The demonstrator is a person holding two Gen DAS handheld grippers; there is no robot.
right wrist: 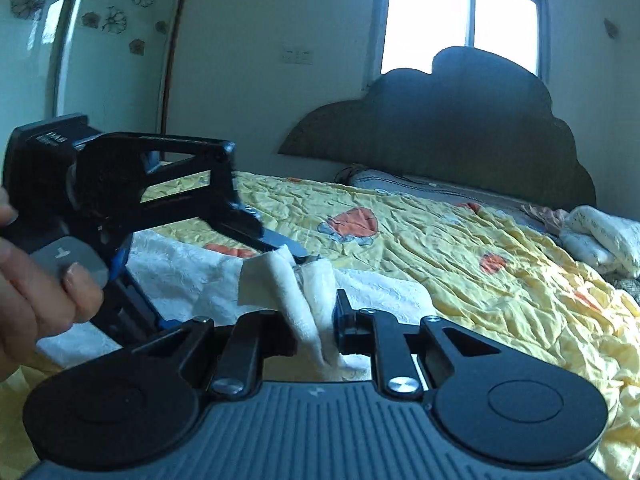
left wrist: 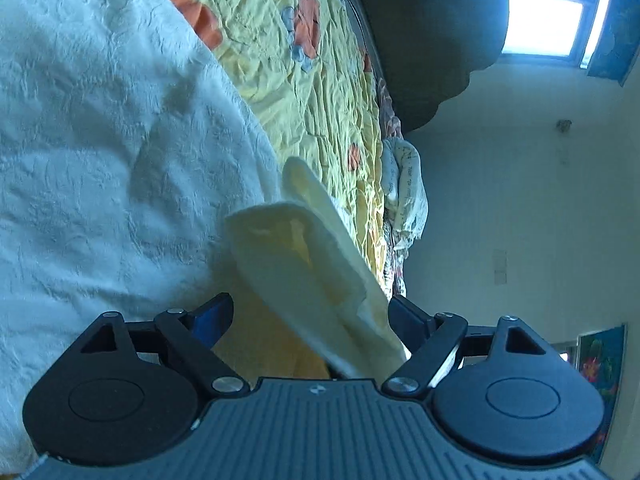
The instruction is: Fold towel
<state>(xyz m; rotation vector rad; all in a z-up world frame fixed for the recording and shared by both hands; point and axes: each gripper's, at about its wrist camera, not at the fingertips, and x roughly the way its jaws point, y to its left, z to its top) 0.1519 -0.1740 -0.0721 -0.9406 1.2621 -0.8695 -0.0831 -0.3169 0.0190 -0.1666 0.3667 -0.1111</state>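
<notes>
Pinching a bunched fold of the pale cream towel [right wrist: 308, 312], the right gripper [right wrist: 316, 328] has its two fingers pressed close on the cloth, which hangs down between them just ahead of the camera. In the left wrist view the left gripper [left wrist: 310, 316] has its two fingers spread wide; the towel [left wrist: 316, 264] runs through the gap, lying against the right-hand finger, while the left-hand finger stands apart from it. No earlier picture is given, so only this spread state can be told.

Seen from the right wrist, the left gripper [right wrist: 288, 250] comes in from the left, its tips at the upper edge of the towel just beyond the right gripper. A hand [right wrist: 36, 296] holds its handle at the near left edge, a thumb resting on a grey tab marked with a "T". A label on its black body is too blurred to read.

Under both tools lies one white textured cloth [left wrist: 92, 152], spread on the bed over a yellow quilt [right wrist: 460, 256] with orange and grey patches. At the far right of the bed sits one bundle of white printed fabric [right wrist: 604, 236]; its print cannot be read. Farther off stands one dark cloud-shaped headboard [right wrist: 460, 128], with one window [right wrist: 464, 12] above it. Flower decals [right wrist: 114, 20] dot the left wall.
</notes>
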